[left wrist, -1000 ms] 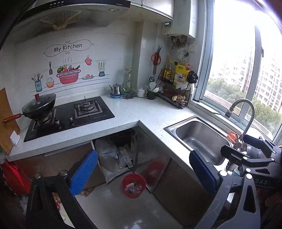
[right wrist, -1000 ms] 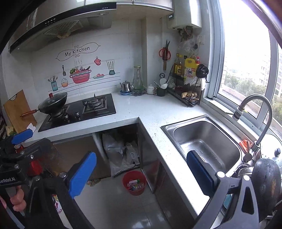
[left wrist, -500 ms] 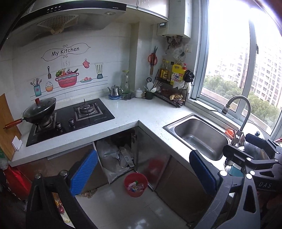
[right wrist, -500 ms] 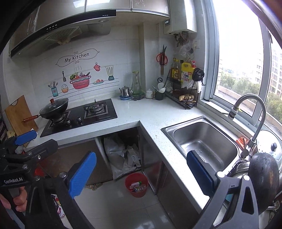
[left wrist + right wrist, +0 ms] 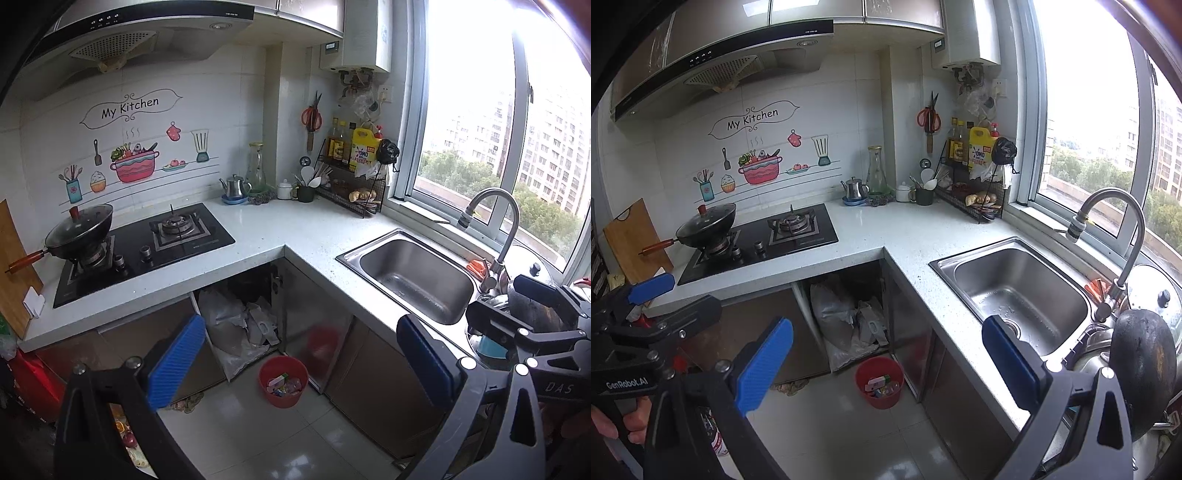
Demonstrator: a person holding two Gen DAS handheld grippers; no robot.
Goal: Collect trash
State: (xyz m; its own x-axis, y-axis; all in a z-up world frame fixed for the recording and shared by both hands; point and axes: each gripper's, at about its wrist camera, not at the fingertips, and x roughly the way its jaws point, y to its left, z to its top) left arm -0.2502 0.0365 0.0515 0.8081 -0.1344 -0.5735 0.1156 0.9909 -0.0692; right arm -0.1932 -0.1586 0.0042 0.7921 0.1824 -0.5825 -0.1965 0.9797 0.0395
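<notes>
While both grippers hang empty, left gripper (image 5: 299,354) and right gripper (image 5: 886,354) with fingers spread wide, the round red plastic waste bin (image 5: 283,380) stands on the floor below the white speckled tabletop (image 5: 314,236), positioned to receive trash.

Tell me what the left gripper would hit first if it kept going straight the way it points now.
Probably the cabinet front under the counter corner, just above the red bin. The left gripper is open and nothing sits between its fingers, so the way looks free until there, though depth is hard to judge through the fisheye.
</notes>
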